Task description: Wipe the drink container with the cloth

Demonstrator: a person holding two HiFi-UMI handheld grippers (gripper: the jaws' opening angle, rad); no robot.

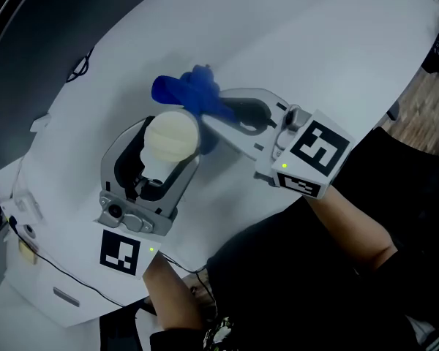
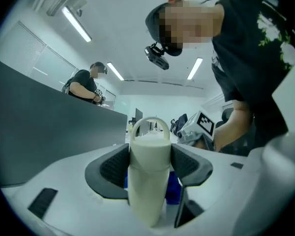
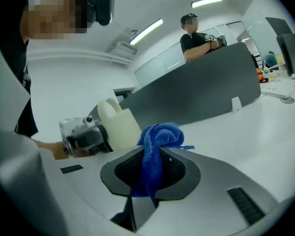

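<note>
Head view: bottle clamped, cloth alongside

Bottle [image 1: 172,137] looks light, stiff, smooth, probably slippery; best taken round the body; left gripper [image 2: 148,165], jaws wide, presses it from both sides at near left; right gripper [image 3: 150,170] pinches the soft, bunched cloth [image 3: 160,136], just beyond the bottle.

The cream plastic drink bottle with a loop handle [image 1: 172,137] stood between the jaws of the left gripper [image 1: 170,148], over the white table [image 1: 314,50]. The blue microfibre cloth [image 1: 186,92] sat pinched in the right gripper [image 1: 212,112], just beyond the bottle's far side. Contact between them could not be confirmed.
</note>
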